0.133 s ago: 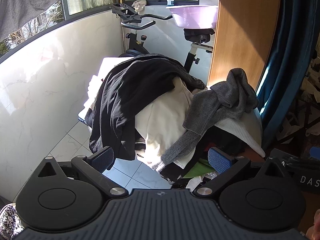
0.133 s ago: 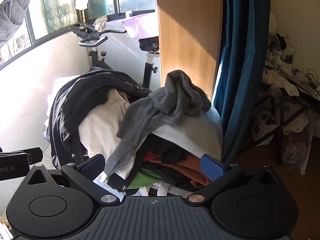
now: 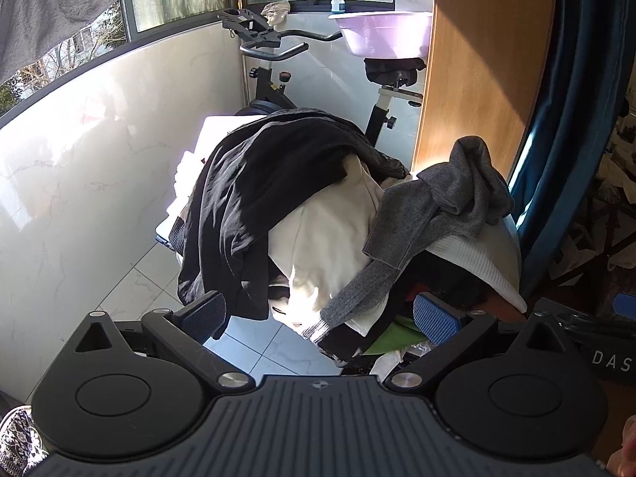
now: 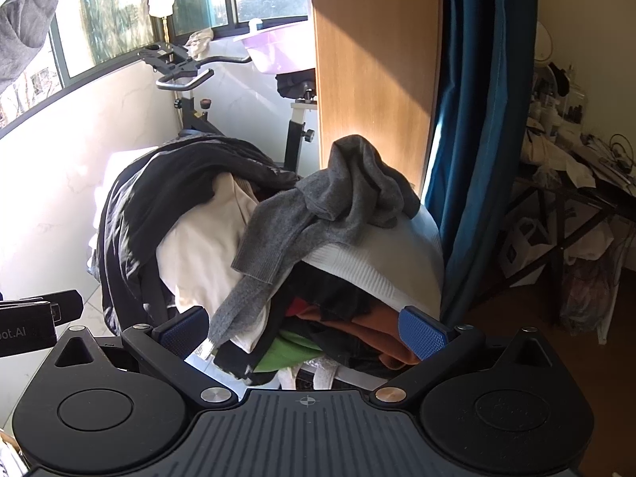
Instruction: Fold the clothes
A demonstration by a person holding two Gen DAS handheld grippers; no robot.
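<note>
Your left gripper (image 3: 320, 316) hangs in front of the clothes pile (image 3: 326, 238) with its jaws spread wide and nothing between them; its blue pads (image 3: 435, 318) sit apart from the fabric. Your right gripper (image 4: 304, 328) is just as wide and just as bare, low in front of the same pile.

On top of the pile, toward its right side, lies a grey knit sweater (image 4: 330, 206), bunched at the crest, with one sleeve (image 4: 242, 298) trailing down the front. Under the sweater you see a white ribbed garment (image 4: 381, 262), and to the sweater's left a cream garment (image 4: 202, 246) in sunlight. A black garment (image 3: 254, 198) drapes over the pile's left flank. Orange (image 4: 381, 334) and green (image 4: 286, 351) pieces poke out at the pile's base.

Behind the pile stands an exercise bike (image 3: 270, 63), with a lilac plastic basin (image 3: 387, 33) resting on its saddle. A blue curtain (image 4: 477, 119) hangs just right of the pile.
</note>
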